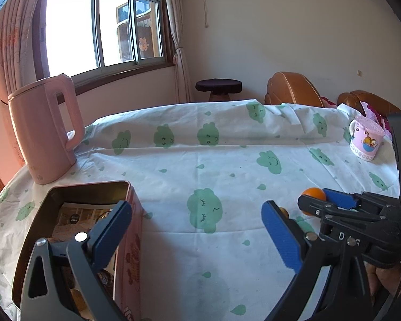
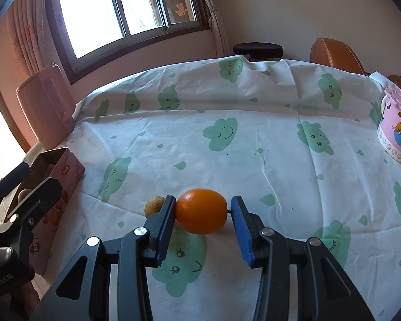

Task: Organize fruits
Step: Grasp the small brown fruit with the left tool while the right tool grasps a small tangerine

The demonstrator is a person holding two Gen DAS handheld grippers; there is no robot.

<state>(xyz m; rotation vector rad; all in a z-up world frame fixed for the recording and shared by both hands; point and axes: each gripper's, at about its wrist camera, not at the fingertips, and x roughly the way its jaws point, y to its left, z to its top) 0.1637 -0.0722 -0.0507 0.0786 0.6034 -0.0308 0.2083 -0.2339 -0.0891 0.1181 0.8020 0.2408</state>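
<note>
An orange (image 2: 201,211) rests on the cloud-print tablecloth between the tips of my right gripper (image 2: 203,203). The left pad touches one end and the right pad meets its dark stem nub, so the gripper is shut on it. A small brown fruit (image 2: 153,206) lies just left of that gripper. The left wrist view shows the same orange (image 1: 314,195) and the right gripper (image 1: 334,200) at its right. My left gripper (image 1: 197,206) is wide open and holds nothing. Its left finger (image 1: 112,230) hangs over an open pink tin box (image 1: 88,186) with brown fruit inside.
A pink kettle (image 1: 45,128) stands at the table's far left behind the tin box (image 2: 66,165). A pink cartoon mug (image 2: 397,133) sits at the right edge. Beyond the table are a dark stool (image 1: 218,85) and brown sofa (image 1: 291,88).
</note>
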